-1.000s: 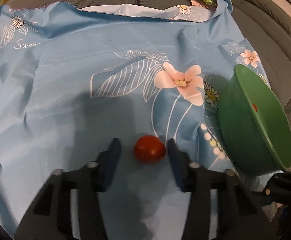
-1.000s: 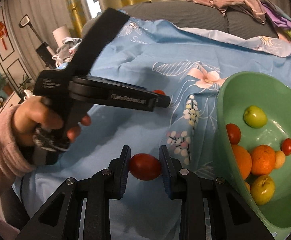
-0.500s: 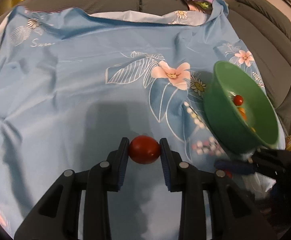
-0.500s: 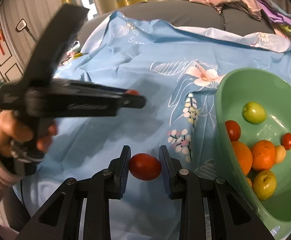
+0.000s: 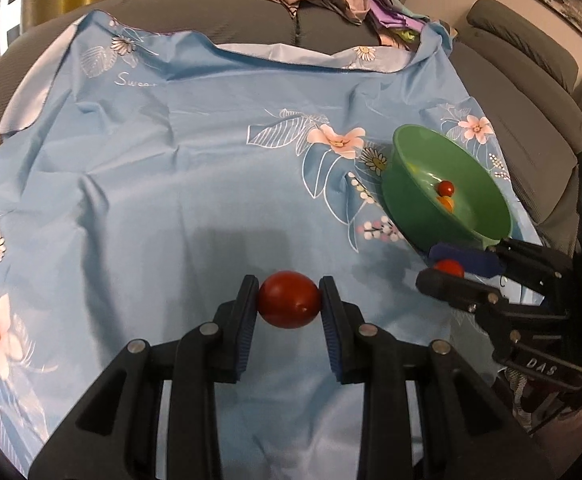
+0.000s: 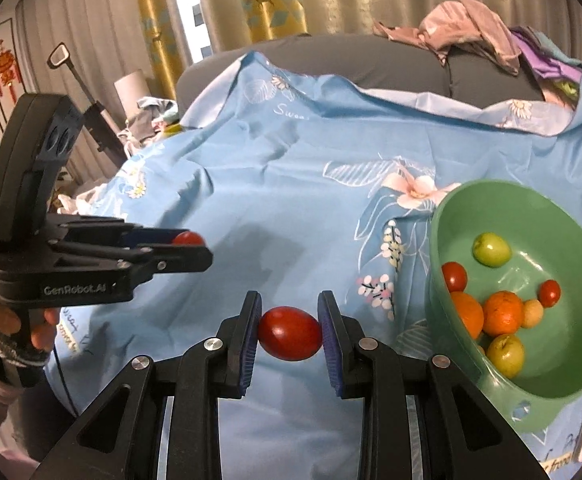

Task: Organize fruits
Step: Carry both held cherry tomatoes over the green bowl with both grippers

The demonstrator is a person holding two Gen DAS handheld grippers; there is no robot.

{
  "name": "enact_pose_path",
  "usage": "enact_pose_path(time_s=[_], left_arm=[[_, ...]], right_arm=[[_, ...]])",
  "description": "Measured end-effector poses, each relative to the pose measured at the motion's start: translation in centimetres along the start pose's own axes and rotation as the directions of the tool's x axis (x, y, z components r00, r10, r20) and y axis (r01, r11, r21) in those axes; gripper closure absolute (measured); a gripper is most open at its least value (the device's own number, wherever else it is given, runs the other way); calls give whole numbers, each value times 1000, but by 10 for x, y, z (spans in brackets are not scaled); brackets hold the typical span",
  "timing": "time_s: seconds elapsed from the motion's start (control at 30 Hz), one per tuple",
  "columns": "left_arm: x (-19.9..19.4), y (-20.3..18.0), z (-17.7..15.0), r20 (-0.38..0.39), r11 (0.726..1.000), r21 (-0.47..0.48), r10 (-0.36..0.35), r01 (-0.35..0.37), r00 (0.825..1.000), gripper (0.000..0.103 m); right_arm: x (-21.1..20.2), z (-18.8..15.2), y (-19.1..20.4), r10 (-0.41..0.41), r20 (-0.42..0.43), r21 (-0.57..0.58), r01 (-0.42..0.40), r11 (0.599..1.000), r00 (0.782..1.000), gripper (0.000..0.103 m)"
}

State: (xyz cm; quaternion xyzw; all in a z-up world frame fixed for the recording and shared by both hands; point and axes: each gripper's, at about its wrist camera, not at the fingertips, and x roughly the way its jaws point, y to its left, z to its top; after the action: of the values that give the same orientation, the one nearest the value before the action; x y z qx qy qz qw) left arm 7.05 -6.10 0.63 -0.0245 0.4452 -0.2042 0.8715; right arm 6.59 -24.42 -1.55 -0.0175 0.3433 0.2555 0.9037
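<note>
Red tomatoes ride pinched in both tongs above the blue cloth [image 5: 171, 200]: left tongs [image 5: 289, 308] grip one tomato [image 5: 289, 299], right tongs [image 6: 289, 334] another [image 6: 289, 333]. Best carried low over the green bowl [image 6: 443, 208] beside them, then released gently onto the fruit.

Two close wrist fisheyes angled down, perhaps side by side, sharing green bowl [image 5: 411, 196] [image 6: 447, 216].

Red tomato [image 6: 289, 333] in the right tongs [image 6: 289, 334] (another in the left tongs [image 6: 189, 245]), green bowl [image 6: 531, 204] beside.
</note>
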Motion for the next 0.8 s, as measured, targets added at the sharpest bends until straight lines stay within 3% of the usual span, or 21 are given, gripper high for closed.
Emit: enact_pose_path(time_s=[0.47, 0.8], left_arm=[[-38, -31, -19, 37, 999, 44, -5, 4, 999, 72], [-47, -57, -15, 50, 994, 106, -21, 16, 999, 72]], right_arm=[[-39, -5, 4, -37, 64, 12, 36, 999, 997, 72], [-59, -9, -6, -60, 112, 46, 55, 997, 992, 72]])
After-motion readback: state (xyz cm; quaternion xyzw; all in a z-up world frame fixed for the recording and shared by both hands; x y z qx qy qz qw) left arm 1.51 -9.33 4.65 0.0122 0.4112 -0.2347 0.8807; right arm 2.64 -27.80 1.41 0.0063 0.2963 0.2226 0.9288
